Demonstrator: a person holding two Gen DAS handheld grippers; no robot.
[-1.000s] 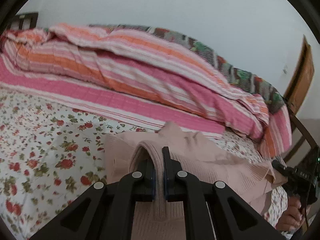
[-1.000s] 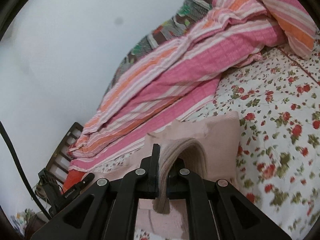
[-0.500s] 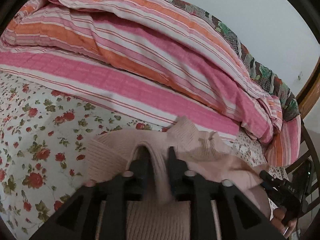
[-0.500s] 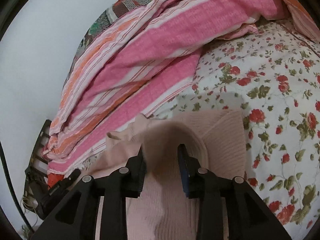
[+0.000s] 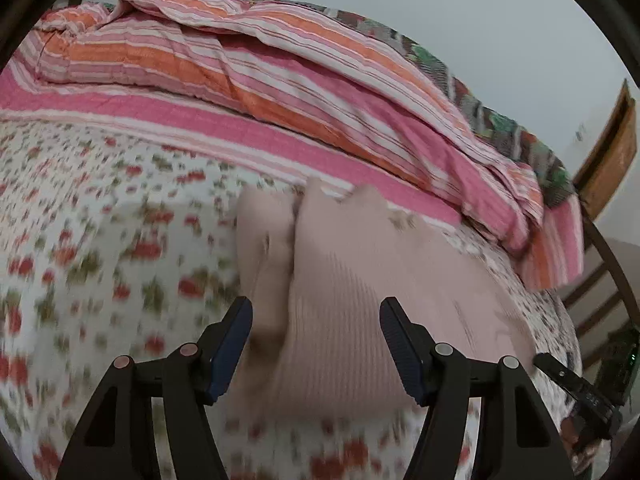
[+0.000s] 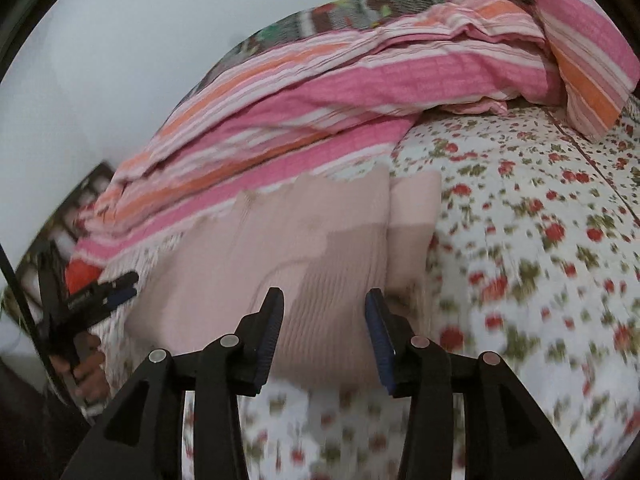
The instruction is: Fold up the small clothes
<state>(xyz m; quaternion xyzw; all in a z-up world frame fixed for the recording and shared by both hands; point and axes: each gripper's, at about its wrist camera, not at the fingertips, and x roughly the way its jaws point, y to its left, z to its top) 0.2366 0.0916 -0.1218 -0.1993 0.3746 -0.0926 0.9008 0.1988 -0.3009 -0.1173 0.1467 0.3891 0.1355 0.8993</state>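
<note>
a: because the jaws of both grippers are spread wide with nothing between them, the pink knit garment is judged to have been let go; it lies folded on the floral bedsheet, just in front of the striped quilt.

b: why would it be set there, near the quilt's edge?

a: a flat, bare stretch of sheet is offered there, so the fold can be laid without bunching. the left gripper and the right gripper are held low over the near hem, probably so the layers are not dragged.

b: what is shown by one view and not the other?

a: from the left wrist, a wooden bed frame is seen at the right edge. from the right wrist, dark slats and something orange are seen at the left, and the garment's narrow side flap is shown more clearly. much of the sheet is blurred in both.
</note>
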